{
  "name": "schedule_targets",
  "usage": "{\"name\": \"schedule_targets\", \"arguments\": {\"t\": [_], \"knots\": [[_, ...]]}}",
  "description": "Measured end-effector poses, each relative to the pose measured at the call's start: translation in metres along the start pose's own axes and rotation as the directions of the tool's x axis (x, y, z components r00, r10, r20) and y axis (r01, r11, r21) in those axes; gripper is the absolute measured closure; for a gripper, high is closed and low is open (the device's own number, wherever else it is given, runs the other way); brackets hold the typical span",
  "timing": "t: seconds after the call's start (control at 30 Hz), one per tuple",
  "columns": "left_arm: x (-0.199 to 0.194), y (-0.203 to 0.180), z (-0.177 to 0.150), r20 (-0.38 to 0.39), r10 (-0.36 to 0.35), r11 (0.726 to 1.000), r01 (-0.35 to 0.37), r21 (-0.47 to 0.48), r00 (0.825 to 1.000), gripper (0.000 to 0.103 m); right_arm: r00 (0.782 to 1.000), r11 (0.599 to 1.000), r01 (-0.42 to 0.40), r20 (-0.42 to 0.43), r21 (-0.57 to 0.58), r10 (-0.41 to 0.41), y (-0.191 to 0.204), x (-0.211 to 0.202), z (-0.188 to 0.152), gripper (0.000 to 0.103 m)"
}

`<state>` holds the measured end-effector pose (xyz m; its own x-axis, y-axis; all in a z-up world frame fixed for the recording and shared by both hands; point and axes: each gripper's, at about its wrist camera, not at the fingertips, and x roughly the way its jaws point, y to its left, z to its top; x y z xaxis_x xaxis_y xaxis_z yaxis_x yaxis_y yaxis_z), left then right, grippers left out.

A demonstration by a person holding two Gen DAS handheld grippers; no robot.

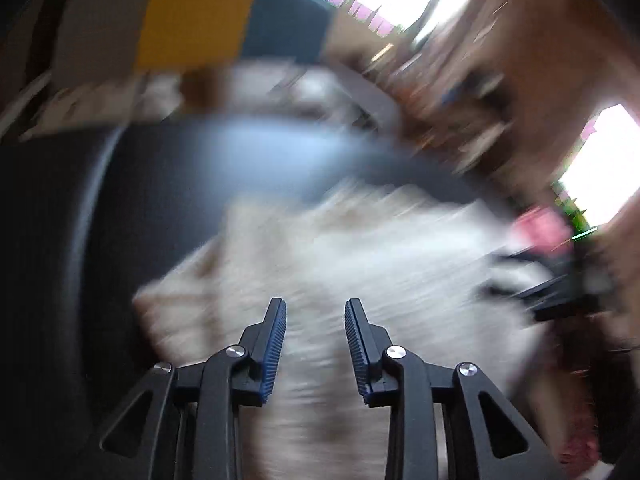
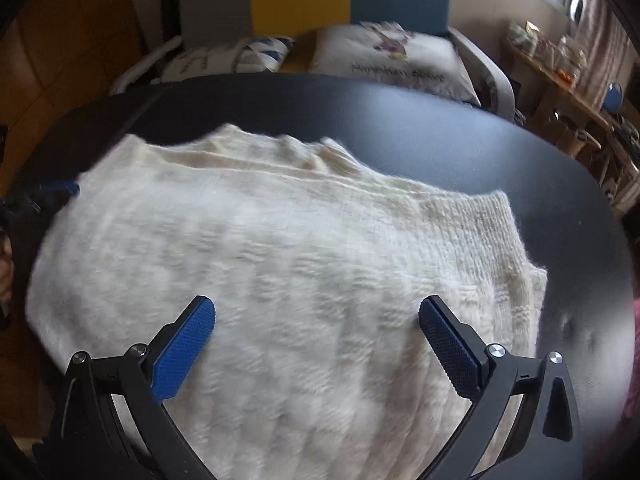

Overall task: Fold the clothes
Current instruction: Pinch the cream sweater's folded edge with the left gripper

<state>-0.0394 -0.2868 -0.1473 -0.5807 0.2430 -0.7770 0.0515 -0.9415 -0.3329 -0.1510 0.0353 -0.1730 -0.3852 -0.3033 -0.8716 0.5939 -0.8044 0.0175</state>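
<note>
Garment: one cream knitted sweater (image 2: 280,264), fuzzy, lying bunched on the black worktop (image 2: 460,140).
Right tool (image 2: 317,314): spread wide, empty.
Left tool (image 1: 315,312): narrowly parted, empty.
Cushions: two (image 2: 392,54).

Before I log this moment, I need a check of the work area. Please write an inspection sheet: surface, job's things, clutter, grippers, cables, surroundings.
Surface: dark table, bare around the garment.
Job's things: cream knitted sweater spread on the table; its far edge is bunched.
Clutter: nothing seen on the table.
Grippers: left gripper open, nothing between its fingers, view badly blurred; right gripper wide open above the sweater.
Cables: nothing seen.
Surroundings: chair with cushions behind the table; wooden shelf with small items at the right.
</note>
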Motion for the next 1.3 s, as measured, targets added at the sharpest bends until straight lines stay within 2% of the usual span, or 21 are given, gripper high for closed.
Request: {"name": "schedule_targets", "arguments": {"t": [0.03, 0.1, 0.2, 0.3, 0.4, 0.47, 0.53, 0.6, 0.63, 0.73, 0.8, 0.9, 1.07, 1.3], "knots": [[0.0, 0.003, -0.003, 0.027, -0.022, 1.0, 0.022, -0.02, 0.999, 0.073, 1.0, 1.0, 0.023, -0.018, 0.008, -0.023, -0.001, 0.011, -0.001, 0.0], [-0.009, 0.012, -0.005, 0.053, -0.059, 0.996, 0.063, -0.063, 0.997, 0.073, 1.0, 0.999, -0.02, -0.004, 0.037, 0.02, -0.008, 0.017, -0.004, 0.0], [-0.025, 0.025, -0.007, 0.08, -0.111, 0.985, 0.121, -0.127, 0.991, 0.073, 1.0, 1.0, -0.026, -0.005, 0.001, 0.026, -0.007, 0.013, -0.003, 0.0], [-0.043, 0.039, -0.01, 0.112, -0.147, 0.969, 0.166, -0.185, 0.983, 0.065, 0.999, 0.999, -0.032, 0.019, -0.005, 0.032, -0.006, -0.003, 0.0, 0.0], [-0.066, 0.057, -0.017, 0.136, -0.136, 0.962, 0.163, -0.217, 0.981, 0.059, 0.989, 0.99, -0.13, 0.062, -0.059, 0.134, 0.008, -0.022, -0.003, 0.0], [-0.072, 0.069, -0.022, 0.123, -0.163, 0.949, 0.19, -0.251, 0.979, 0.057, 0.98, 0.977, -0.18, 0.062, -0.111, 0.188, 0.024, -0.028, -0.008, 0.0], [-0.071, 0.079, -0.028, 0.082, -0.199, 0.934, 0.214, -0.287, 0.977, 0.049, 0.979, 0.971, -0.19, 0.045, -0.148, 0.199, 0.035, -0.025, -0.013, 0.0], [-0.067, 0.086, -0.036, 0.036, -0.229, 0.921, 0.228, -0.317, 0.973, 0.045, 0.981, 0.969, -0.183, 0.028, -0.164, 0.19, 0.044, -0.02, -0.018, 0.0], [-0.063, 0.089, -0.039, 0.014, -0.254, 0.91, 0.243, -0.336, 0.967, 0.04, 0.982, 0.97, -0.18, 0.023, -0.164, 0.186, 0.047, -0.019, -0.02, 0.0], [-0.05, 0.097, -0.048, -0.01, -0.372, 0.846, 0.335, -0.414, 0.928, 0.034, 0.986, 0.973, -0.163, 0.016, -0.162, 0.168, 0.051, -0.016, -0.021, 0.0], [-0.042, 0.101, -0.048, -0.004, -0.393, 0.828, 0.352, -0.436, 0.919, 0.033, 0.986, 0.974, -0.163, 0.016, -0.155, 0.167, 0.054, -0.016, -0.02, 0.0], [-0.036, 0.099, -0.042, 0.002, -0.398, 0.83, 0.361, -0.426, 0.918, 0.033, 0.986, 0.975, -0.159, 0.026, -0.157, 0.165, 0.054, -0.018, -0.018, 0.0], [-0.029, 0.088, -0.035, -0.029, -0.399, 0.854, 0.36, -0.376, 0.916, 0.032, 0.985, 0.975, -0.163, 0.037, -0.153, 0.17, 0.049, -0.019, -0.016, 0.0], [-0.013, 0.067, -0.032, -0.042, -0.42, 0.862, 0.384, -0.329, 0.906, 0.034, 0.985, 0.977, -0.164, 0.026, -0.136, 0.169, 0.047, -0.009, -0.017, 0.0]]}}
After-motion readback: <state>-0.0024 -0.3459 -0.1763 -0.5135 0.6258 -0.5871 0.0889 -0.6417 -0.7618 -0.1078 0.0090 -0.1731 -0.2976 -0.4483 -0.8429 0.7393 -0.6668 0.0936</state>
